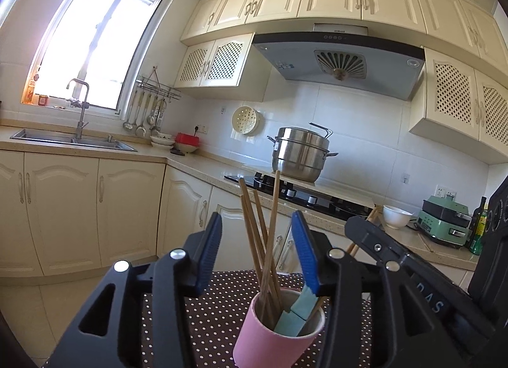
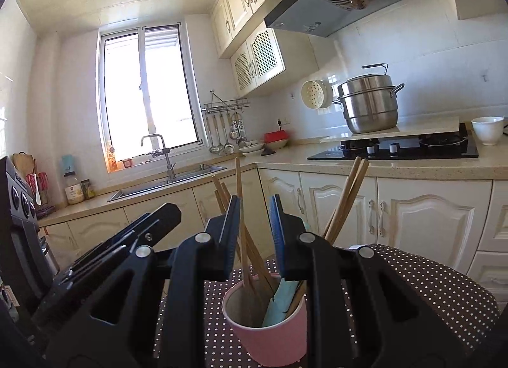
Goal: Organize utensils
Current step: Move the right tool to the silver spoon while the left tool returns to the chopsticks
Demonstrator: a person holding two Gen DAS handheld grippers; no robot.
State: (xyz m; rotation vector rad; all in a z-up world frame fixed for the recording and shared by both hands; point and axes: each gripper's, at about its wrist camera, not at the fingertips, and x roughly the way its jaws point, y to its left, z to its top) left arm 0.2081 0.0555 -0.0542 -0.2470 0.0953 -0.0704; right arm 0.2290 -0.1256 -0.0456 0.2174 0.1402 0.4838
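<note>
A pink cup (image 1: 270, 336) (image 2: 270, 339) stands on a brown dotted tablecloth (image 1: 219, 311) (image 2: 425, 285). Several wooden chopsticks (image 1: 270, 241) (image 2: 241, 234) and a light blue flat utensil (image 1: 295, 314) (image 2: 281, 304) stand in it. My left gripper (image 1: 257, 218) is open, its blue pads wide on either side of the chopsticks without pressing them. My right gripper (image 2: 254, 201) shows a narrow gap; one chopstick rises through it near the left pad, and no grip shows. Two more chopsticks (image 2: 346, 196) lean right behind its finger. Each gripper appears beside the other (image 1: 365, 231) (image 2: 158, 218).
Beyond the table a counter runs along the wall with a black hob (image 1: 304, 196) (image 2: 397, 145), a steel pot (image 1: 300, 155) (image 2: 368, 107), a white bowl (image 1: 395, 215) (image 2: 487, 130) and a green appliance (image 1: 444, 222). A sink (image 1: 73, 139) (image 2: 168, 180) lies under the window.
</note>
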